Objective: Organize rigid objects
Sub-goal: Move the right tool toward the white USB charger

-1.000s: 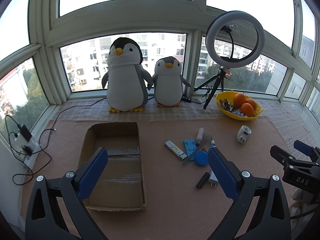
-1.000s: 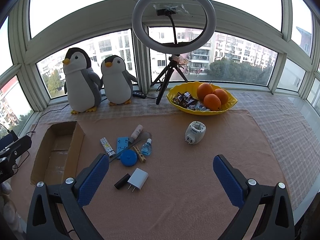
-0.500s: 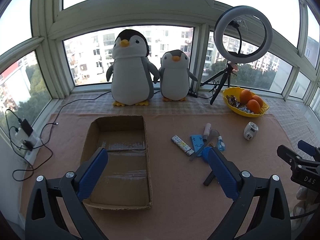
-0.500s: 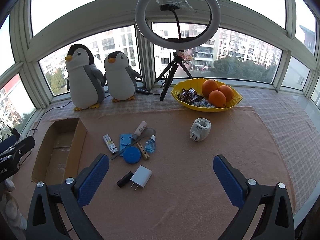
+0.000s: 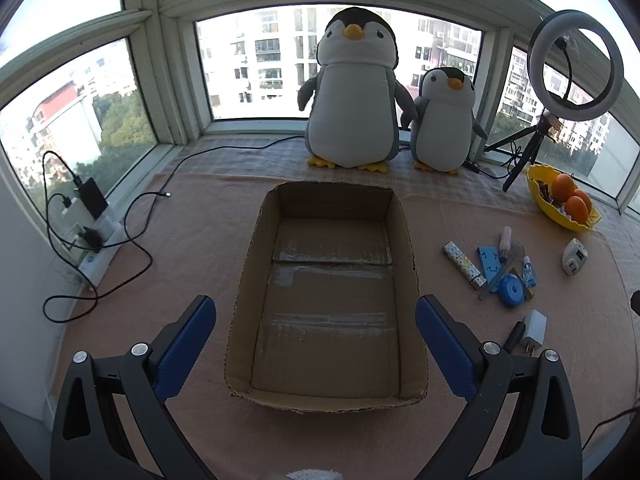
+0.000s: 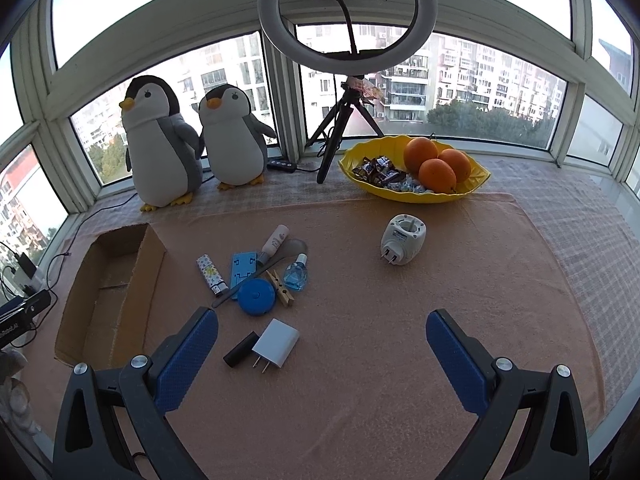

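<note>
An empty cardboard box (image 5: 332,400) lies open on the peach cloth; it also shows in the right wrist view (image 6: 152,268). My left gripper (image 5: 316,340) is open and empty, its fingers either side of the box's near half. To the box's right lie several small items: a white charger (image 6: 276,343), a black stick (image 6: 240,349), a blue round disc (image 6: 256,297), a lighter (image 6: 211,275), a blue card (image 6: 243,268), a small blue bottle (image 6: 296,274), a clothespin (image 6: 280,288) and a white plug-in device (image 6: 403,239). My right gripper (image 6: 322,350) is open and empty, just right of the charger.
Two plush penguins (image 5: 354,92) and a ring light on a tripod (image 6: 346,20) stand at the window. A yellow bowl (image 6: 472,190) holds oranges and sweets. A power strip with cables (image 5: 92,224) sits at the left edge.
My left gripper has swung left, so the box now sits centred between its fingers. My right gripper has moved slightly forward towards the small items. Both stay open.
</note>
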Demonstrator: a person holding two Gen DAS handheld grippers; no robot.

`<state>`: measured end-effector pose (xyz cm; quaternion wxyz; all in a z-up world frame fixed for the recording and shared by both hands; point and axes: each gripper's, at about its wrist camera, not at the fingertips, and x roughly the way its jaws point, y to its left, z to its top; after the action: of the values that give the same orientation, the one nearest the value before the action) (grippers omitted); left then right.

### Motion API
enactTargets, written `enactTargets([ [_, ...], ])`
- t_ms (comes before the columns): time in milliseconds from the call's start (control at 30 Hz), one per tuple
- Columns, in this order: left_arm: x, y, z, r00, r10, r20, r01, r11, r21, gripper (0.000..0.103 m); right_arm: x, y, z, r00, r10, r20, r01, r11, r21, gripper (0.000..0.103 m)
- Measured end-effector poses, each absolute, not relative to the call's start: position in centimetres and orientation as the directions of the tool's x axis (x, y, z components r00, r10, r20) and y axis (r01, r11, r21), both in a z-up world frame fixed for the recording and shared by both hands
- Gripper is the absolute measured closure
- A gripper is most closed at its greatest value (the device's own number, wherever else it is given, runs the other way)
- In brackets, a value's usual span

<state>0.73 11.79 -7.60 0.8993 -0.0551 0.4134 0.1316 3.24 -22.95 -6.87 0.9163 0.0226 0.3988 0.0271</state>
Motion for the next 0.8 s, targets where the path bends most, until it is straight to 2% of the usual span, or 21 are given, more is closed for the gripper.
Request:
enactTargets([
  [167,0.7,15.7,-10.4,0.562,0.234,-0.794,-0.350,0.936,0.028,0.003,3.5,-22.9,-7.9,0.663,0.076,-0.745,-0.035,0.997,0.071,0.000],
  [467,1.6,18.1,-15.0,0.470,0.206,-0.858,-0.367,0.930,0.023,0.005,4.2,-22.6,-9.2,0.640,0.028,-0.768,-0.009,1.000,0.029,0.000],
  [633,1.8,18.5,-16.3,0.445,0.203,-0.872,-0.366,0.930,0.030,0.009,4.2,-22.4,-10.0,0.626,0.017,-0.780,-0.006,1.000,0.016,0.000],
  [733,2.1,18.8,-17.0,0.430,0.202,-0.880,-0.368,0.929,0.033,0.013,4.2,-22.4,-10.4,0.616,0.022,-0.788,-0.002,1.000,0.026,0.005],
  [800,2.3,18.9,-17.5,0.421,0.198,-0.885,-0.368,0.929,0.033,0.019,4.5,-22.4,-10.8,0.599,0.037,-0.800,0.001,0.999,0.047,0.009],
])
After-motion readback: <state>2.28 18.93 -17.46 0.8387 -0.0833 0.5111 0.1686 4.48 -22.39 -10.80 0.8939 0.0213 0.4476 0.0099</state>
